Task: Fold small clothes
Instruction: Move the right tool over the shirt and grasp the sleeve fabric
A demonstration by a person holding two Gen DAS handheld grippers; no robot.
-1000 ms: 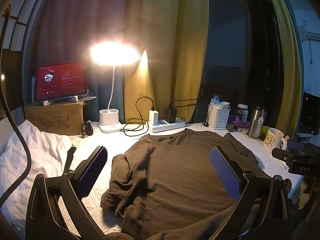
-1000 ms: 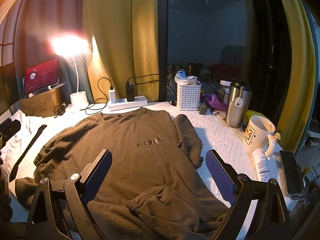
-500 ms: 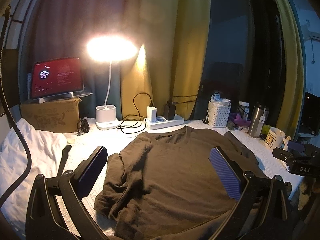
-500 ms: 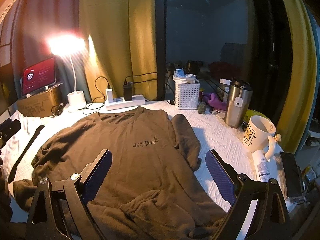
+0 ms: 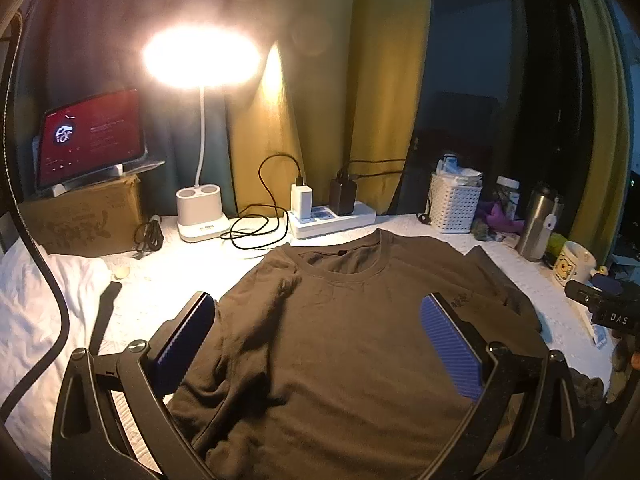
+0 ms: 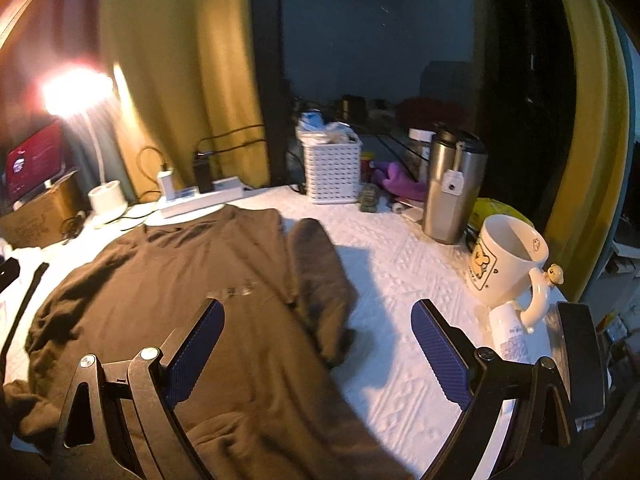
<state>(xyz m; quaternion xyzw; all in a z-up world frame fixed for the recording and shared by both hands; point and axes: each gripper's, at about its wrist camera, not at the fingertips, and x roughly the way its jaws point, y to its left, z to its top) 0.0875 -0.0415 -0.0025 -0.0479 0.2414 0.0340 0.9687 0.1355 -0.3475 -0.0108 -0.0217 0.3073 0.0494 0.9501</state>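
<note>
Right wrist view: brown shirt (image 6: 192, 280), one item, spread face up on the white tabletop (image 6: 400, 264), unfolded.
Soft, light, limp knit; it will sag and bunch, so pinch hems and seams, not mid-panel. Your right gripper (image 6: 316, 340) hangs released above the right sleeve (image 6: 320, 264), which lies alongside the body; your left gripper (image 5: 316, 332) is likewise spread over the chest, holding nothing. Judged best holds: sleeve cuff, shoulder seam. Mind the mug (image 6: 504, 264) near the edge.
</note>
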